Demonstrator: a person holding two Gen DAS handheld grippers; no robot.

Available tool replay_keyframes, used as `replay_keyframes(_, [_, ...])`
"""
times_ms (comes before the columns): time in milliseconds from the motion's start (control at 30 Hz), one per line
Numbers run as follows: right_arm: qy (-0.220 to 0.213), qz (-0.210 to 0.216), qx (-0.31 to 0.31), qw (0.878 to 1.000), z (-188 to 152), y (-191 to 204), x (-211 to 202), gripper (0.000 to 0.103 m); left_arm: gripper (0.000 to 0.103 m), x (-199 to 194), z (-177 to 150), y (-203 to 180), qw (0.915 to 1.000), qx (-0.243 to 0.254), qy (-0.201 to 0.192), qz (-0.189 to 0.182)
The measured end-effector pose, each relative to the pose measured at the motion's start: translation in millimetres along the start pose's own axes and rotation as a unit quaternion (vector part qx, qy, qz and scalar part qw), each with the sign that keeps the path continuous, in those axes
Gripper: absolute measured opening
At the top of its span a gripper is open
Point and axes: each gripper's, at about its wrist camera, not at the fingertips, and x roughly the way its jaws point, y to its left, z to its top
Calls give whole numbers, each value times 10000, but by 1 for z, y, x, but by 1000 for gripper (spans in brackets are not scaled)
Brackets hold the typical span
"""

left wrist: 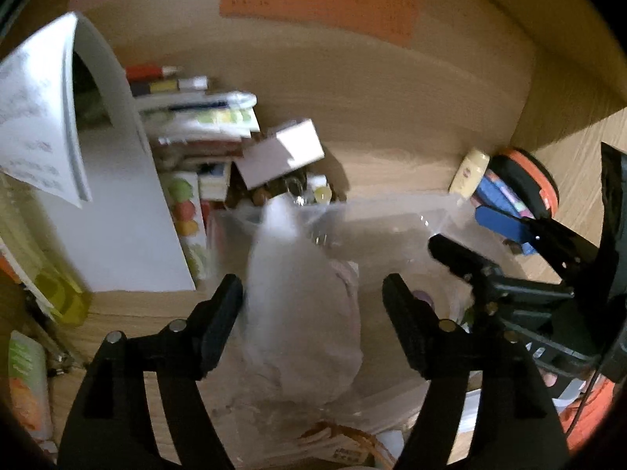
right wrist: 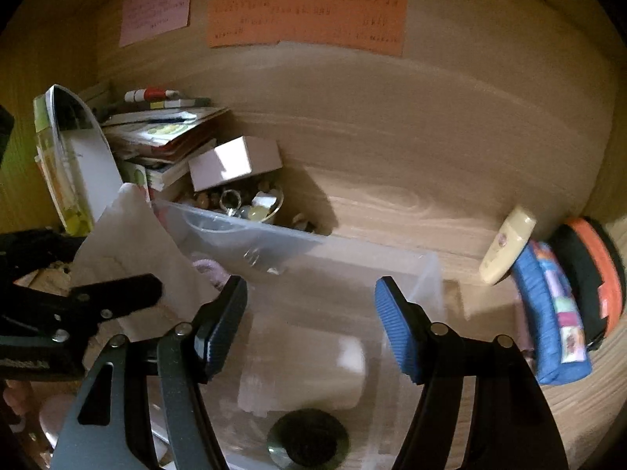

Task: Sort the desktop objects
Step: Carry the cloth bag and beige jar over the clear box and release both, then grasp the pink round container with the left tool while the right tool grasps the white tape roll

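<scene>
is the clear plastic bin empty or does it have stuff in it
Not empty. The clear bin holds a white packet and a dark round lid-like object at its bottom, and a white cloth-like bag also sits in it.

The bin stands on the desk, in front of the back panel. In the bin lie a cloth at the left and a round lid at the near end. Behind the bin's left corner sits a bowl of small items, with a box on top. Left of the box, books are stacked, markers on top. Right of the bin, a tube, a pouch and a round case stand side by side. Notes hang on the panel above.
</scene>
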Motion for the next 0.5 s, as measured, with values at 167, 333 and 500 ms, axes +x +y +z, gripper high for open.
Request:
replay_keyframes(167, [-398,-10,291,9988,12,-16,-27,80,76,-12,2,-4,9997,84,-147,153])
replay_keyframes(333, [-638,110,372,9972,20,-23,-59,85,82,-39,0,-11,9985,269,-393,266])
replay_keyframes(500, [-777,290,418,9957,11,-29,-87,89,90,-70,-5,-17,9958,384,-704,446])
